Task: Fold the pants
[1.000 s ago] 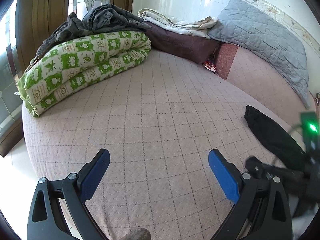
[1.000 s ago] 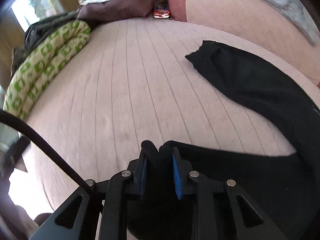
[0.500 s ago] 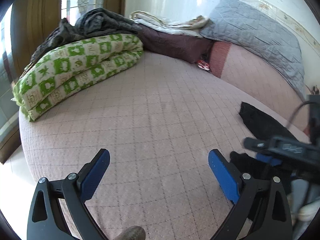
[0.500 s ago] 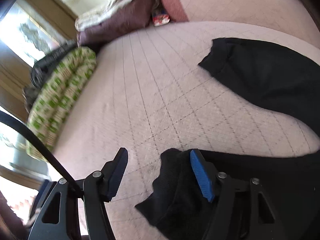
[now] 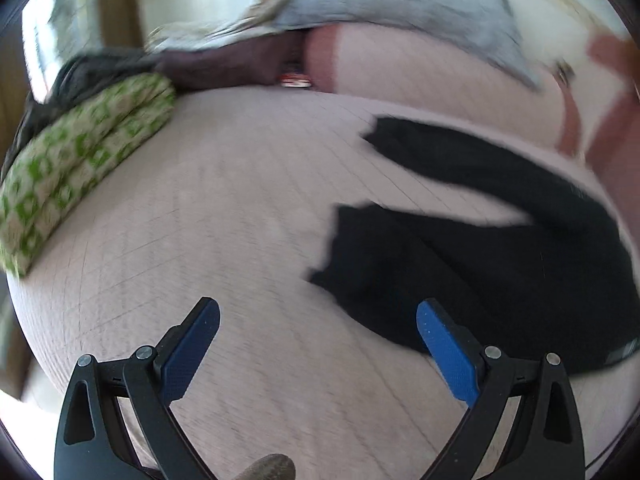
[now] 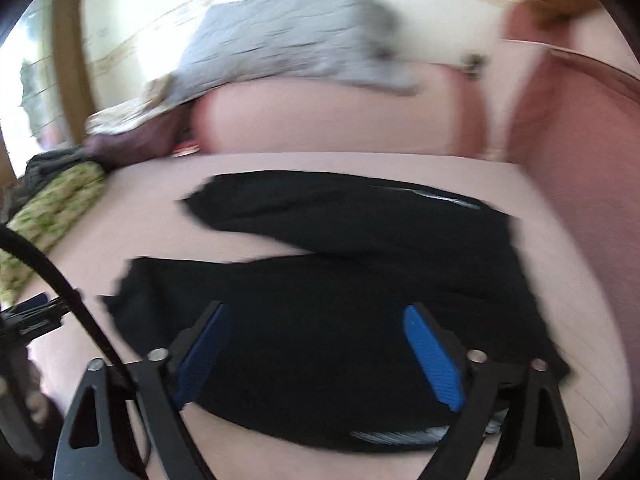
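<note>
Right wrist: black pants under the spread-wide right gripper (left gripper likewise gaping, alongside).

My right gripper, clamped on a leg cuff of the black fabric pants a second ago, now hangs wide open above them; my left gripper has swung right, bringing both legs into view.

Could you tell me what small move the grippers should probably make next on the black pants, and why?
Probably bring the open left gripper right, onto the near leg's cuff. The black pants lie spread with legs apart, and the right gripper is open, holding nothing.
</note>
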A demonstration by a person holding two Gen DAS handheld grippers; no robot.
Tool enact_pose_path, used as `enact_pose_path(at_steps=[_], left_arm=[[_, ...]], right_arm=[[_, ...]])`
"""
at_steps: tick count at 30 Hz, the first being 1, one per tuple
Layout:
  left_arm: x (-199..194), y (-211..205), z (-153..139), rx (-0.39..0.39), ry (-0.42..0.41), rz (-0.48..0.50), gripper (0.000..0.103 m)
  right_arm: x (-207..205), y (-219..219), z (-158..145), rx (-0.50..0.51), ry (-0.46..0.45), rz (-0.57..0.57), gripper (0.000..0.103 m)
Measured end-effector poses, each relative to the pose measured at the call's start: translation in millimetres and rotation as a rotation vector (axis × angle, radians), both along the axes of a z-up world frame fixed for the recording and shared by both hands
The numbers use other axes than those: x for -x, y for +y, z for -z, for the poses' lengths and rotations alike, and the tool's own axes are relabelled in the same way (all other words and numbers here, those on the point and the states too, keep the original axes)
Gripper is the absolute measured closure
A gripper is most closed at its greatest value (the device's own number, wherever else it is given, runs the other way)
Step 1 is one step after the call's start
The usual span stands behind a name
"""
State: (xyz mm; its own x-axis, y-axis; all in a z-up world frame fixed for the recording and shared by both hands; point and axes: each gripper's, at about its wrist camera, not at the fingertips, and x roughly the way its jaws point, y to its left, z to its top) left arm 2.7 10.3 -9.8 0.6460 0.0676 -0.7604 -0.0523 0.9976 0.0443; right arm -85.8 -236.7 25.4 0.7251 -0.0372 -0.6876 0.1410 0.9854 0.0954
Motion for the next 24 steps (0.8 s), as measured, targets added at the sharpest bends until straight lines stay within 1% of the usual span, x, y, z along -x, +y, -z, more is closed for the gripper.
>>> enact_pose_path(at_steps=[1,2,3,5,7,8,11,12,16,18,20,22,23,24], left_arm=[[2.1,-9.1,0.1,-0.027,-0.007,0.019,0.004],[7.4,-24.3,1.5,-0.077,-0.024,0.050,0.004],[10.1,-30.8,1.9,-0.098,-0.031,0.063,0.004],[15.8,-45.0,7.0,-0.153,-0.037,0.094,0.004],[18.4,-51.9,14.3,-0.196,-0.023,0.116,0.004],[19.8,-56.1,17.5,-0.215,-0.017,0.123,0.004],[22.3,-64.1,26.6,-0.265,0.003,0.145,0.004],[23.1,-67.5,30.9,-0.283,0.010,0.154,0.004],[30.0,-75.8,34.5,-0.347,-0.025,0.160,0.004],[32.0,-75.9,36.1,-0.347,-0.034,0.154,0.004],[32.0,-72.8,37.2,-0.321,-0.029,0.140,0.004],[30.8,-67.4,36.3,-0.282,0.002,0.141,0.004],[30.2,-65.5,33.7,-0.259,0.017,0.155,0.014],[29.5,-62.3,28.0,-0.197,0.033,0.193,0.026]], right_arm=[[9.5,-17.7,6.2,-0.054,0.019,0.038,0.009],[15.2,-25.9,11.7,-0.085,0.028,0.064,0.009],[20.8,-35.9,18.6,-0.112,0.041,0.097,0.009],[29.2,-48.0,29.1,-0.147,0.047,0.129,0.009],[35.6,-55.7,37.7,-0.169,0.043,0.145,0.009],[40.5,-57.6,43.1,-0.195,0.049,0.179,0.009],[39.1,-65.6,48.2,-0.286,0.047,0.176,0.009],[39.0,-65.6,48.3,-0.294,0.039,0.177,0.009],[40.0,-64.4,46.9,-0.316,0.028,0.168,0.009],[41.4,-64.1,49.4,-0.325,0.035,0.171,0.009],[43.2,-65.6,52.1,-0.328,0.041,0.183,0.009],[43.8,-68.3,53.5,-0.330,0.042,0.202,0.009],[45.0,-70.1,54.3,-0.330,0.043,0.217,0.009],[45.6,-72.5,55.2,-0.331,0.047,0.233,0.009]])
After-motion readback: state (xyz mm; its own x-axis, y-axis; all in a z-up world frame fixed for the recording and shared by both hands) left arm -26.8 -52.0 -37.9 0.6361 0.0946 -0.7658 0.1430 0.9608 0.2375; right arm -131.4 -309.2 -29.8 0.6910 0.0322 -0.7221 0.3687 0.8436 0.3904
